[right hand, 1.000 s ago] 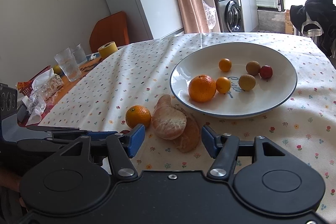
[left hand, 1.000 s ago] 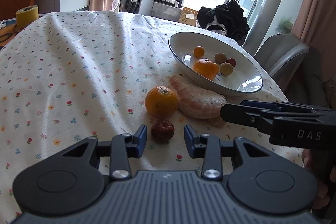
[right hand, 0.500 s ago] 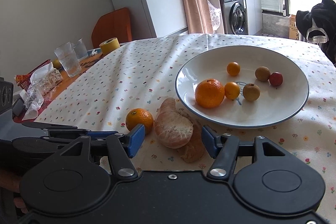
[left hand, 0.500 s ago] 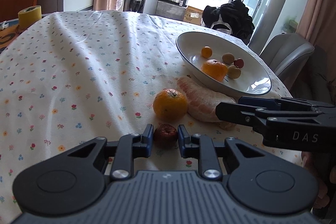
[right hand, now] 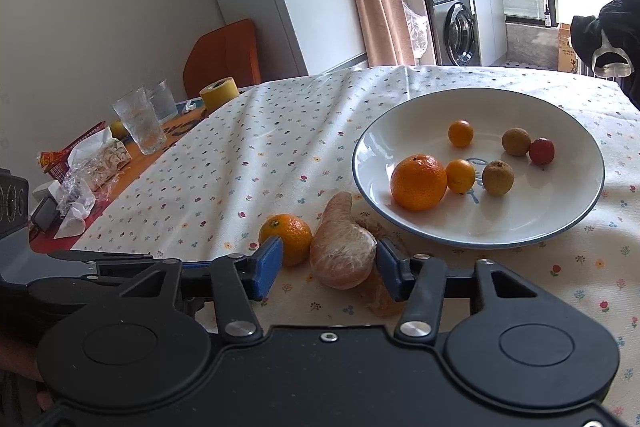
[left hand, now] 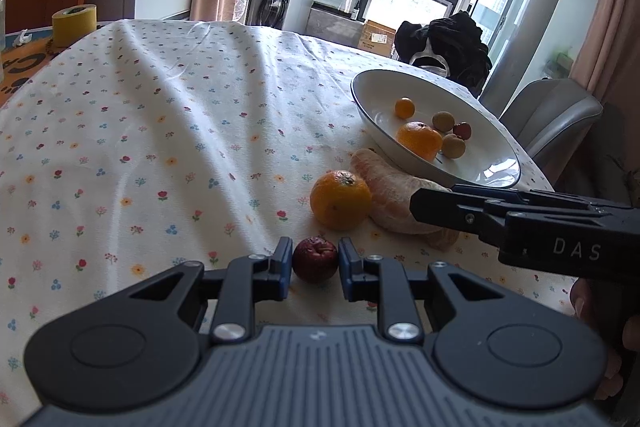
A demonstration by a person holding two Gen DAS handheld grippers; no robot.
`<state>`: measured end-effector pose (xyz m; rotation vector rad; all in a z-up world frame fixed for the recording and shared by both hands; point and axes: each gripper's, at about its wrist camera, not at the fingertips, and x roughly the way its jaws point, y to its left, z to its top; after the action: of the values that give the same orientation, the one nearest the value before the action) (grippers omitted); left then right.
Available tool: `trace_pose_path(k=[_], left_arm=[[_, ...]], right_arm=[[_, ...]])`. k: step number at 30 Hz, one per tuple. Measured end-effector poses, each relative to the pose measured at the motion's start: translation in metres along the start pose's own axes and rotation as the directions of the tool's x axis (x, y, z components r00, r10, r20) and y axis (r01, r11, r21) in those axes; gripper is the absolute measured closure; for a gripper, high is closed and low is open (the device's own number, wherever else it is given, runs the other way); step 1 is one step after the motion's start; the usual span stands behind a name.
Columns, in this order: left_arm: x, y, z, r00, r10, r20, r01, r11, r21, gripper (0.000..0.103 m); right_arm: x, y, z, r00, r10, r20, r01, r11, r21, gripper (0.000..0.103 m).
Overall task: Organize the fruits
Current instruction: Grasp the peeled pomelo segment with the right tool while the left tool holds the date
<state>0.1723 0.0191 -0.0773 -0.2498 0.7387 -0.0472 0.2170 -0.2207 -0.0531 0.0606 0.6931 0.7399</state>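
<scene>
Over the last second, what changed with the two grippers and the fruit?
The left gripper moved forward and closed its fingers on the small red fruit, which still sits on the tablecloth. The right gripper eased forward, open, until its fingers flank the peeled citrus piece without clamping it. The whole orange beside it and the fruits in the white plate stayed put.

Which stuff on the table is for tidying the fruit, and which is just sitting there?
For the job:
- small red fruit, between the left claw fingers
- peeled citrus piece, between the open right claw fingers
- orange on the cloth
- white plate holding fruit

Just sitting there:
- yellow tape roll
- drinking glasses
- crumpled wrappers
</scene>
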Motion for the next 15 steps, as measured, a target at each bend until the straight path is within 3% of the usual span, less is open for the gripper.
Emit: trace_pose_path(k=[7,15], left_arm=[[0.002,-0.001,0.0,1.0,-0.021,0.002,0.021,1.0,-0.008,0.08],[0.003,0.0,-0.003,1.0,-0.031,0.005,0.031,0.999,-0.009,0.08]], right_arm=[[0.005,-0.003,-0.001,1.0,0.011,-0.023,-0.01,0.999,0.05,0.061],[0.012,0.006,0.0,0.998,0.049,-0.034,-0.048,0.998,0.048,0.062]])
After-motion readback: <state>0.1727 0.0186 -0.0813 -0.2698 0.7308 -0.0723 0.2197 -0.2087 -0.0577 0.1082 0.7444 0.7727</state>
